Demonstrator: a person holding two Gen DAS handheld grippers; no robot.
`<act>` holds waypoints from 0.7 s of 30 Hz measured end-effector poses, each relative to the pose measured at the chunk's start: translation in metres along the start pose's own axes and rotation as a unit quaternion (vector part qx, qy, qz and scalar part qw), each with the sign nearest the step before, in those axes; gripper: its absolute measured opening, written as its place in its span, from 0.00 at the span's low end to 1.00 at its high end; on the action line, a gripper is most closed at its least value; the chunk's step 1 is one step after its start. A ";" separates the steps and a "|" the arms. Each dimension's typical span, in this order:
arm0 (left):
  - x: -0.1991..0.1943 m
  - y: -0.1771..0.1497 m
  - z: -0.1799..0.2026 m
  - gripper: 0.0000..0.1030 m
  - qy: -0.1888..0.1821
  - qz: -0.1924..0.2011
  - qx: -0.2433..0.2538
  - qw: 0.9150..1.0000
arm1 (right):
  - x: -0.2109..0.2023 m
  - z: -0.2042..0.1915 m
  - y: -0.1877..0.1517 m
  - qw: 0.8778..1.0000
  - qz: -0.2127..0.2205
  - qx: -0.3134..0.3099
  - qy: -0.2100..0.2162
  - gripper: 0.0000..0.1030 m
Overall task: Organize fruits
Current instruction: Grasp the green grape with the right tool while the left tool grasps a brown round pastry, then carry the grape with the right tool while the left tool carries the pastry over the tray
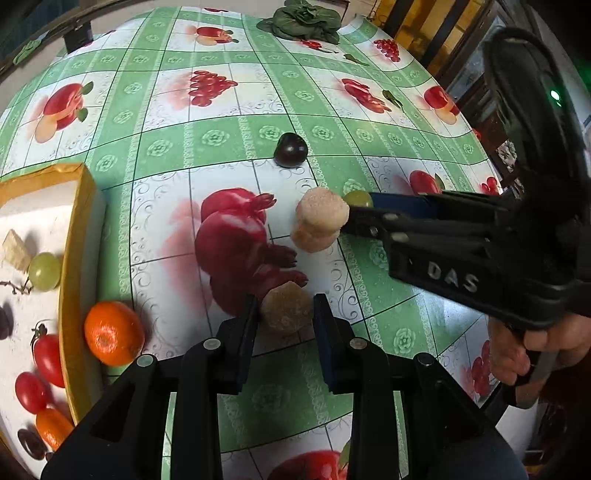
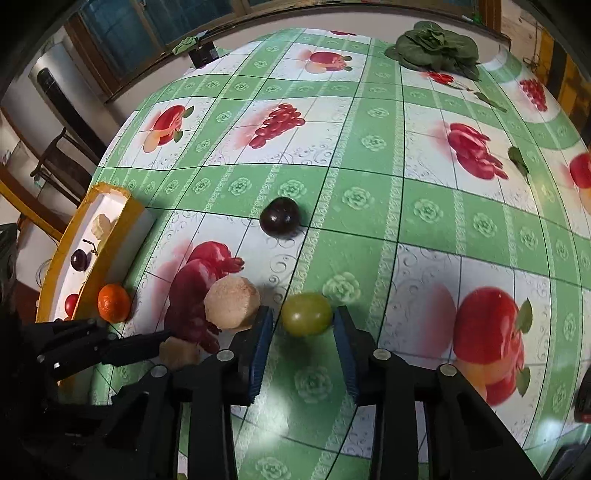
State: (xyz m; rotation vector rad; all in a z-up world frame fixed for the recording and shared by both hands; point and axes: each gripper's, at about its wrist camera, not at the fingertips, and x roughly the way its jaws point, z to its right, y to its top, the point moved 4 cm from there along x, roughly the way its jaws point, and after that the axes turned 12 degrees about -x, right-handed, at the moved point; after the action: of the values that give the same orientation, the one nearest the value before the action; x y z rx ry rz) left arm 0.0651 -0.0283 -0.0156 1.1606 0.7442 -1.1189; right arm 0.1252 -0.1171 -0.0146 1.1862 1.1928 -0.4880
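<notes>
My left gripper (image 1: pixel 283 319) is open, its fingers on either side of a brownish sugared candy piece (image 1: pixel 287 308) on the table; it also shows in the right wrist view (image 2: pixel 181 352). My right gripper (image 2: pixel 303 325) is open around a green grape (image 2: pixel 306 313), seen behind the fingers in the left wrist view (image 1: pixel 358 198). A pale pink sugared stack (image 1: pixel 319 218) (image 2: pixel 232 302) stands between the two grippers. A dark plum (image 1: pixel 291 150) (image 2: pixel 279 220) lies farther back. An orange (image 1: pixel 112 332) (image 2: pixel 113 302) rests against the yellow-rimmed tray (image 1: pixel 79 236) (image 2: pixel 114 236).
The tray holds a green grape (image 1: pixel 45 271), cherry tomatoes (image 1: pixel 50 358), a dark grape (image 2: pixel 79 259) and a pale wedge (image 1: pixel 16 251). Leafy greens (image 1: pixel 304 20) (image 2: pixel 436 46) lie at the table's far edge. The fruit-print tablecloth (image 1: pixel 229 136) covers the table.
</notes>
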 end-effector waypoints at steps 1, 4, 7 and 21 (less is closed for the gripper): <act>-0.001 0.000 0.000 0.26 -0.001 0.001 -0.002 1.000 | 0.001 0.000 0.001 1.000 0.000 -0.002 -0.005 0.27; -0.004 -0.001 -0.001 0.27 0.001 0.004 -0.005 1.000 | 0.002 0.000 0.003 1.000 0.000 -0.007 -0.009 0.26; -0.006 -0.001 0.000 0.27 0.005 0.008 -0.005 1.000 | 0.000 -0.001 0.002 1.000 -0.001 -0.011 -0.014 0.26; -0.031 -0.005 -0.007 0.27 0.008 0.034 -0.013 0.999 | -0.042 -0.005 0.008 0.999 0.039 -0.006 0.000 0.26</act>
State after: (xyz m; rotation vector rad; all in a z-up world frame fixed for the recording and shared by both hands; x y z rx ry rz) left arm 0.0512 -0.0127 0.0089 1.1662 0.7244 -1.0430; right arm 0.1140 -0.1213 0.0268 1.2186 1.1437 -0.4206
